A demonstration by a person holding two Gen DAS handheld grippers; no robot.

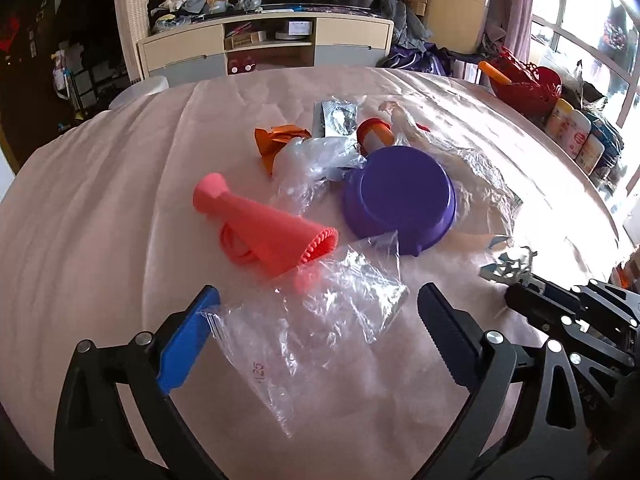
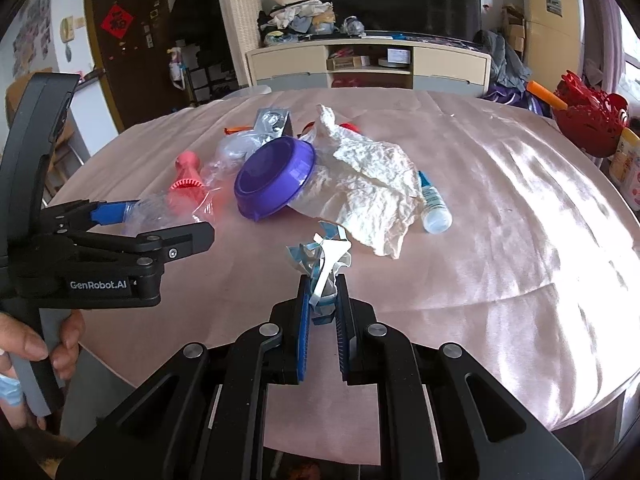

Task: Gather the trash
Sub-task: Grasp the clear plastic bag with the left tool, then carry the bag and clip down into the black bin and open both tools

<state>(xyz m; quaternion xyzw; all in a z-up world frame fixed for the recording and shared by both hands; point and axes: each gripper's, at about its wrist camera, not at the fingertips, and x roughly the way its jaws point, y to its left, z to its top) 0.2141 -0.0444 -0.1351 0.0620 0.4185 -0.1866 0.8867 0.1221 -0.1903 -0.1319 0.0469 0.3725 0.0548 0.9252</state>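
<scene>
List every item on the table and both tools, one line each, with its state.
Left tool: open, astride clear bag.
Right tool: shut on paper scrap.
Paper scrap: crumpled, gripped.
Clear bag: flat, not gripped.
Purple bowl: overturned, tilted.
Tissue: crumpled, under the bowl's edge.
Small bottle: lying down.
Pink cone: on its side.

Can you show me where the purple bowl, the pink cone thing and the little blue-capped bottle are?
purple bowl point(image 1: 400, 188): left wrist view, on its upturned bottom.
pink cone point(image 1: 264, 232): left wrist view, on its side.
small bottle point(image 2: 436, 216): right wrist view, on its clear body.
</scene>
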